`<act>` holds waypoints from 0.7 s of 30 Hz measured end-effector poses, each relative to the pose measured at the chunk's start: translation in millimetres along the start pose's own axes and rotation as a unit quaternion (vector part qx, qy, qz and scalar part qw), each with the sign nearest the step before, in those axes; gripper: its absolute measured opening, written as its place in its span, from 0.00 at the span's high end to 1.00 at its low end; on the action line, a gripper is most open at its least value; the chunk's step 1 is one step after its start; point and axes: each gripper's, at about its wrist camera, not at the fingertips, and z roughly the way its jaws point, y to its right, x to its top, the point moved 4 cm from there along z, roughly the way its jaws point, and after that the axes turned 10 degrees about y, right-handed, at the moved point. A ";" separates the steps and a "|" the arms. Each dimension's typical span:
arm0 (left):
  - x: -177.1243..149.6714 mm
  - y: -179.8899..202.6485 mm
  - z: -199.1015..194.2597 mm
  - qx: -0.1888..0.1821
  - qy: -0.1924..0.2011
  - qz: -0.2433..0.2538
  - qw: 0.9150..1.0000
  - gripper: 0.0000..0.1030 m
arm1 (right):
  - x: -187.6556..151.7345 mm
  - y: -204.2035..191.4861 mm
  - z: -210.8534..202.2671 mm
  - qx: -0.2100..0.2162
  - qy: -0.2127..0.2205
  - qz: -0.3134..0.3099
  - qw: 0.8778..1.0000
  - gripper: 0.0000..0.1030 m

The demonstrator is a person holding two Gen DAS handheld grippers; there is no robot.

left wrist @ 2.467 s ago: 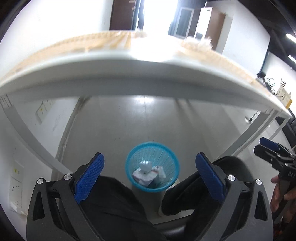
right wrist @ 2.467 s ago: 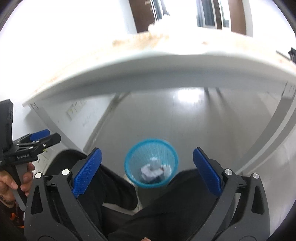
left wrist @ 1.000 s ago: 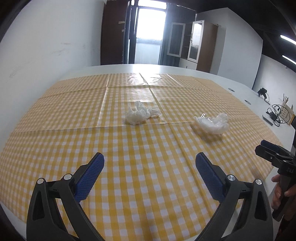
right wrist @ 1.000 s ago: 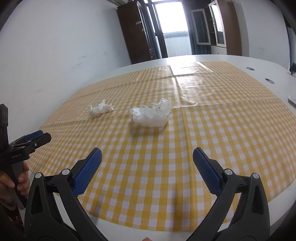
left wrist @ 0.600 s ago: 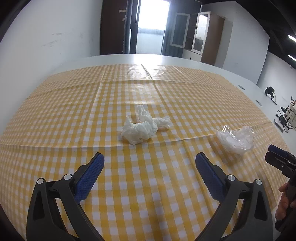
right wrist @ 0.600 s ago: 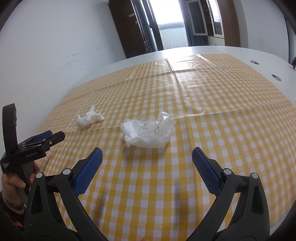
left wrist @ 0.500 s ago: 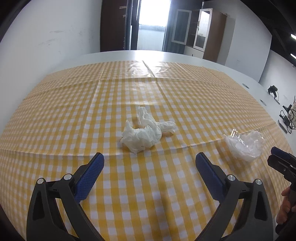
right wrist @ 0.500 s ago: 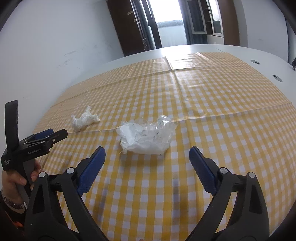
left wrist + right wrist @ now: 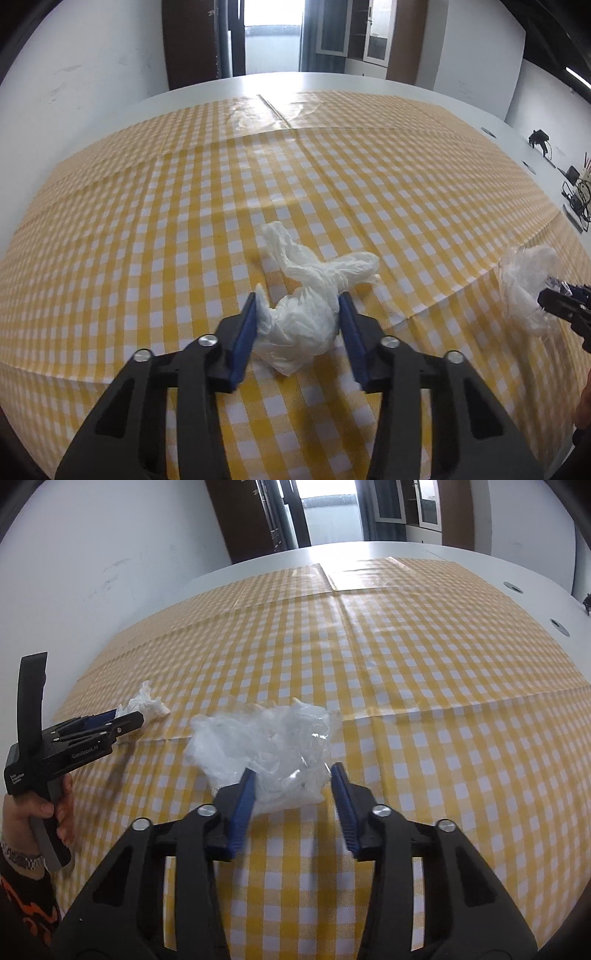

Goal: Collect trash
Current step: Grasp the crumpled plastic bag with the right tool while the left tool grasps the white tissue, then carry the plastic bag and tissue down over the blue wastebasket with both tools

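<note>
A crumpled white tissue lies on the yellow checked tablecloth. My left gripper has its blue pads against both sides of the tissue. A crumpled clear plastic bag lies to the right of it. My right gripper has its pads around the near end of the bag. In the left wrist view the bag and right gripper show at the right edge. In the right wrist view the tissue and left gripper show at the left.
The cloth covers a large white table next to a white wall. Cables and small items lie at the table's far right. Dark doors stand beyond the table.
Both grippers moved forward and down to the trash and their jaws narrowed: the left around the tissue, the right around the plastic bag. Earlier they were over the blue bin under the table.
</note>
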 end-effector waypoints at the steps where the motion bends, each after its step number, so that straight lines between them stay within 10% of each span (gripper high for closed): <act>1: -1.1 1.8 -2.3 -0.001 0.005 0.005 1.000 0.76 | -1.1 -0.8 -0.1 0.000 0.000 -0.002 1.000 0.71; 14: -5.5 -1.9 -39.9 -0.019 0.060 -0.035 0.997 0.83 | -30.3 -2.4 -51.7 0.026 0.037 -0.003 0.999 0.87; 21: -23.0 41.8 -128.0 -0.042 0.101 -0.010 0.994 0.83 | -58.6 10.2 -93.8 0.033 0.063 0.000 0.997 0.87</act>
